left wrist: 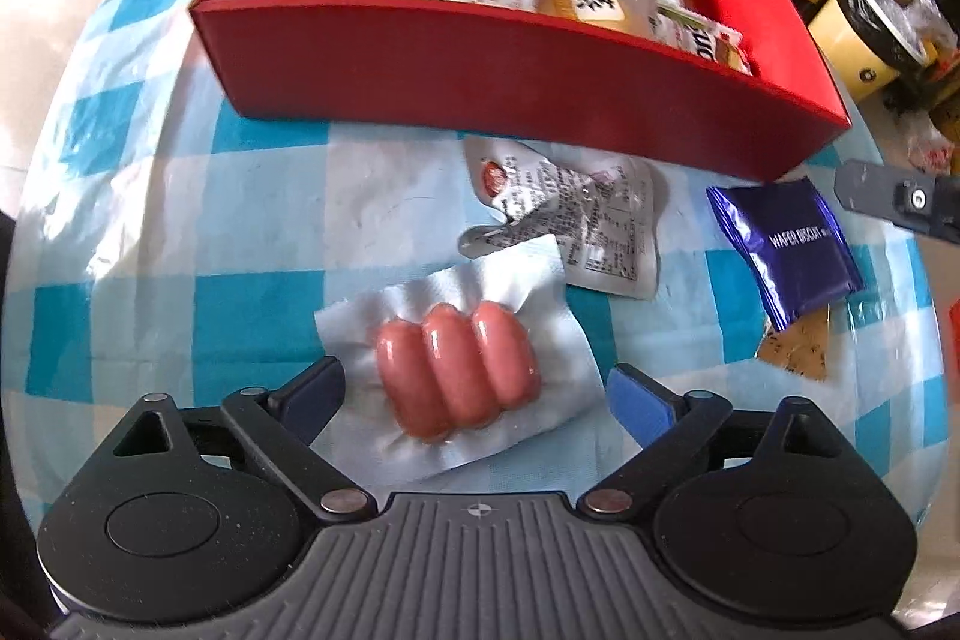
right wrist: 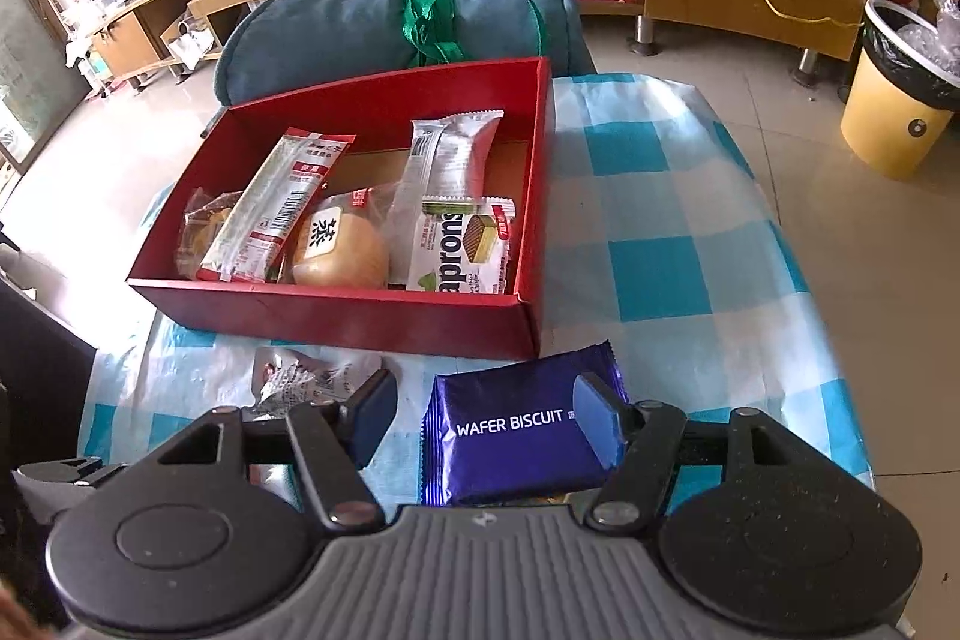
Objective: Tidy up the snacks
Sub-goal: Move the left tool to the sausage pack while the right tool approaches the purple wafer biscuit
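1. We take the red box (left wrist: 480, 58) as our landmark; it already holds several wrapped snacks, and everything left to sort lies on the checked cloth (left wrist: 180, 220) on its near side.
2. Furthest left of what remains, the sausage pack (left wrist: 459, 370) lies well short of the box's front wall. Our left gripper (left wrist: 474, 400) hangs over it pointing steeply down, jaws spread wide, one finger on either side and neither pad touching the wrapper. The three sausages run lengthwise toward the box, so we judge a closing pinch would cross their short side.
3. Between that pack and the box lies a crumpled silver packet (left wrist: 570, 214), close to the wall.
4. Rightmost, the blue wafer biscuit pack (right wrist: 522, 436) lies just before the box's right front corner. Our right gripper (right wrist: 489, 424) is nearer it, jaws partly open around it; the right pad seems to touch its end, the left stands clear.
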